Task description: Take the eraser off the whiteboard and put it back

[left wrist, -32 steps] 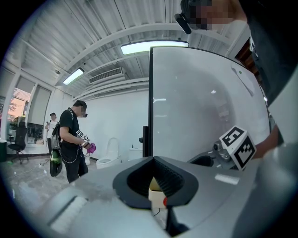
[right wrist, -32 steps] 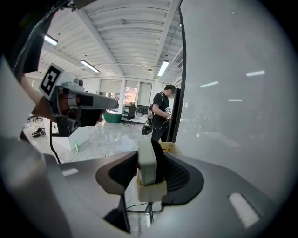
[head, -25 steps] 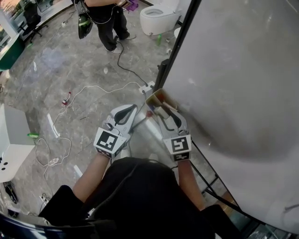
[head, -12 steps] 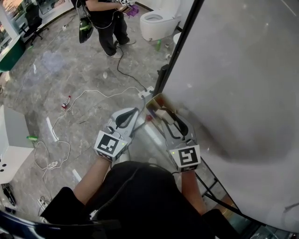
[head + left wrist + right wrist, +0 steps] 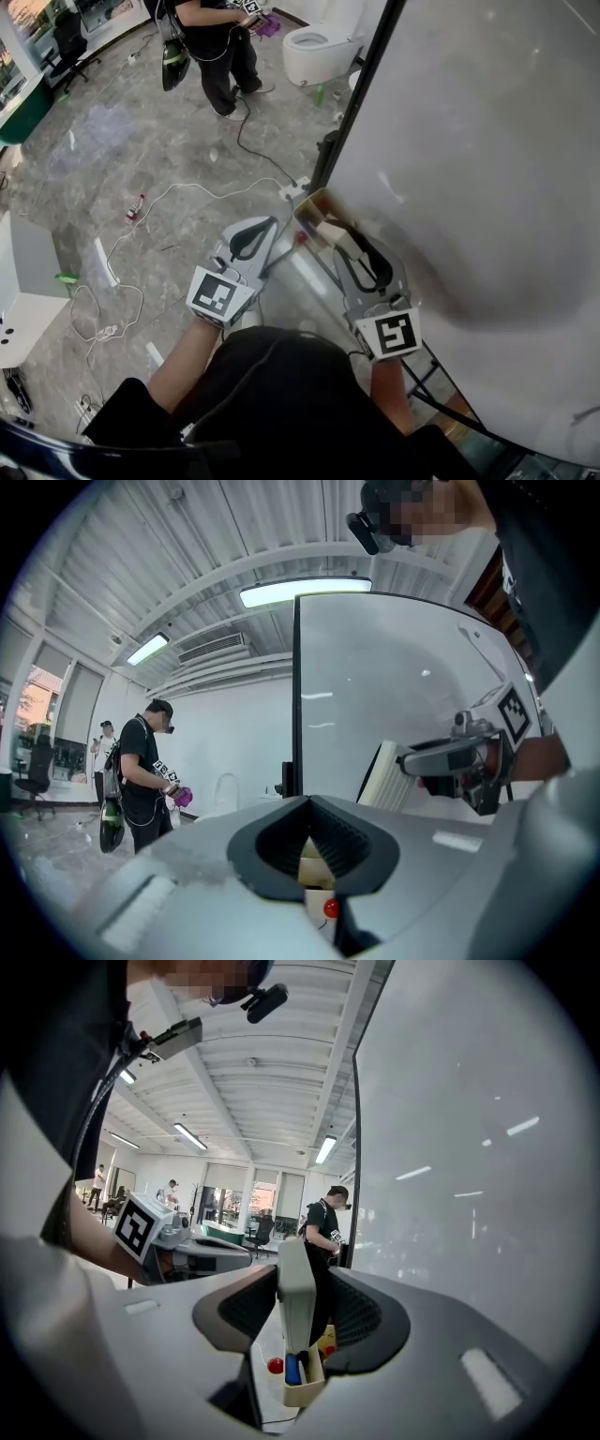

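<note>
Since a second ago the right gripper [image 5: 337,236] has drawn back and up, pinching the eraser [image 5: 328,228] just beside the whiteboard [image 5: 487,141]; the left gripper [image 5: 265,225] is farther from it. Left gripper view: its jaws are pressed together, empty. Right gripper view: the eraser stands upright between the jaws, with the board to their right.

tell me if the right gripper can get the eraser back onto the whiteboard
Probably yes: the right gripper, shut on the eraser, sits right beside the whiteboard, and nothing seems to stand between them.
</note>
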